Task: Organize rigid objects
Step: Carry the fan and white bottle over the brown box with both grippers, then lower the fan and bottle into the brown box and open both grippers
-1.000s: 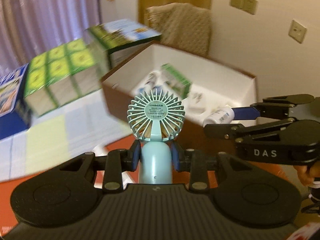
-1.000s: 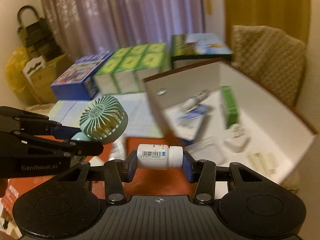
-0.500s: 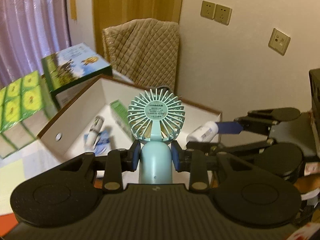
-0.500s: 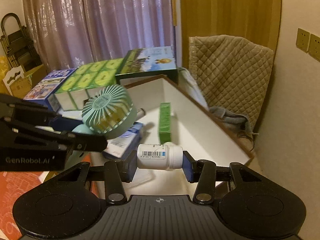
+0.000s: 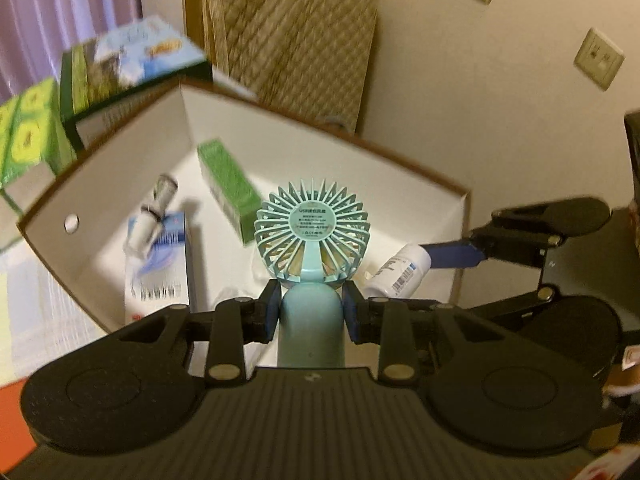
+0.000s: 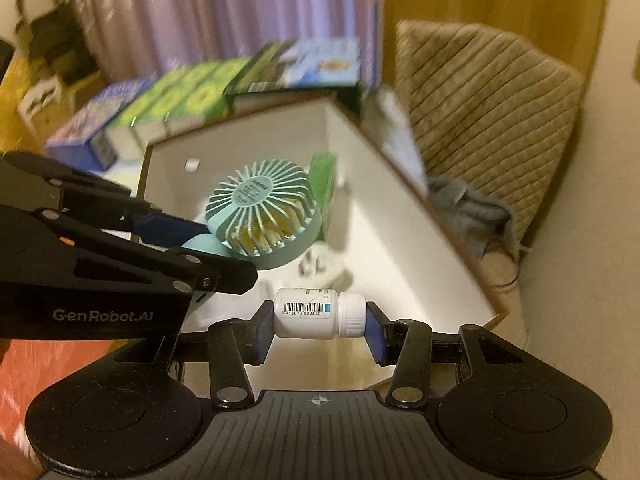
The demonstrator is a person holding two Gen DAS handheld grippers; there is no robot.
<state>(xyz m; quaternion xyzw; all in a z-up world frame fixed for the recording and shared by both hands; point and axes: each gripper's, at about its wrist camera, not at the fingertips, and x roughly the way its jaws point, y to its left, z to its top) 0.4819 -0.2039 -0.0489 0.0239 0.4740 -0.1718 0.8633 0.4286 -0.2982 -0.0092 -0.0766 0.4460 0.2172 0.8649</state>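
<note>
Two grippers hang over the open box [image 5: 400, 160], each loaded, which suggests both loads are meant to go in with the things already lying there. Left gripper [image 5: 311, 312] is closed on the fan [image 5: 312, 236], pads pinching its handle so the round head stands clear above the jaws. Right gripper [image 6: 320, 330] is clamped on the bottle [image 6: 320, 314], held sideways end to end, cap against one pad and base against the other. That grip keeps the barcode label facing the camera. Inside the box, the left wrist view shows a green carton [image 5: 230, 184], a small tube [image 5: 154, 216] and a white-and-blue packet [image 5: 158, 264] resting on the floor; most of these are hidden or blurred from the right wrist. That view instead shows bare floor under the bottle, a white item [image 6: 316, 266] just beyond it, and the chair [image 6: 480, 120] with a grey cloth [image 6: 468, 204] beside the box.
</note>
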